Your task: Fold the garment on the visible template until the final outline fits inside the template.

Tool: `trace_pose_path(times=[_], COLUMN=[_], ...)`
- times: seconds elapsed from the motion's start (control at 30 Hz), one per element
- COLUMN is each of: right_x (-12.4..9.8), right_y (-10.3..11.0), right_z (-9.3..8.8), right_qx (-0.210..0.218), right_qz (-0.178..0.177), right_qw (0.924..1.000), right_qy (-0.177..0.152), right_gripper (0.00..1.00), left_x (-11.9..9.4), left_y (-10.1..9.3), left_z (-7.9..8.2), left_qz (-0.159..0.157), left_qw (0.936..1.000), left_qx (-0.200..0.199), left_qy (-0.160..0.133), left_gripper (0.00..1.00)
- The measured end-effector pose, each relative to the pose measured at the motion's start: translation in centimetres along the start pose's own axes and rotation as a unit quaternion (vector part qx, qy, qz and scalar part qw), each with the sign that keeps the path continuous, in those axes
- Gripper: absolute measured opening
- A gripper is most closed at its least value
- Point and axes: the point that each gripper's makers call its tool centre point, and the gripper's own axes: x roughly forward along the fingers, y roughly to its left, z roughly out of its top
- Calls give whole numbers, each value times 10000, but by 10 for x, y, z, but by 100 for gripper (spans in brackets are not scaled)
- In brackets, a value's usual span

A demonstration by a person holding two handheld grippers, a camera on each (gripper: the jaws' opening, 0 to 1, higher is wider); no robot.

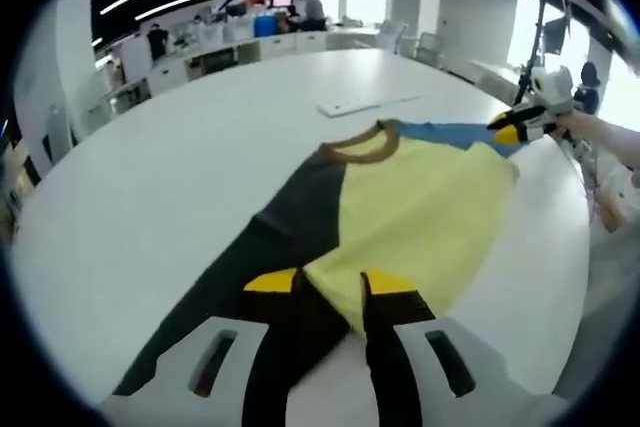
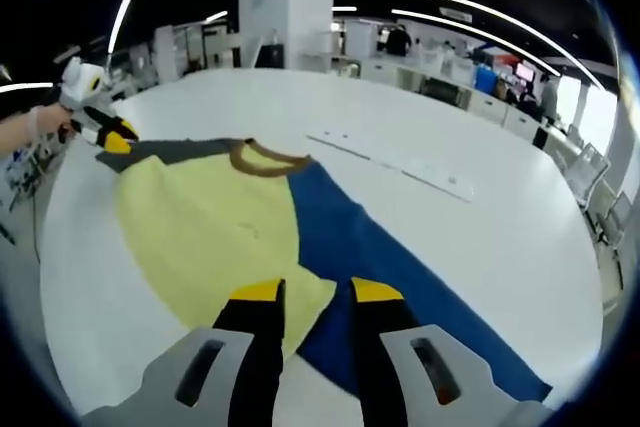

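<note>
Garment: a shirt with a yellow body, brown collar, one dark sleeve and one blue sleeve, spread flat on the white tabletop.
Left tongs: closed on the near hem of the yellow body (dark sleeve at their left).
Right tongs: pinching the shirt's edge where yellow meets blue.
Far tabletop: a flat white strip, well apart from the shirt.

The garment lies spread flat on the table, its collar toward the table's middle and its hem toward the near edge. The left gripper and the right gripper each sit at a corner, at opposite sides. A flat strip lies on the table beyond the collar.
</note>
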Motion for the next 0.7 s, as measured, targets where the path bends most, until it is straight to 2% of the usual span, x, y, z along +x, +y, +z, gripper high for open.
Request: trace_pose_path(times=[0.23, 0.7], right_x=[-6, -21], right_y=[4, 17], right_z=[1, -1], right_qx=[-38, -32], right_qz=[24, 142], right_qw=[10000, 9999], right_qy=[3, 34], right_gripper=[32, 44], left_x=[-6, -25], left_y=[-4, -23], left_z=[-2, -10], left_qz=[-54, -201], left_qw=[10000, 9990], left_qx=[25, 262], left_qy=[48, 293], left_gripper=[27, 47])
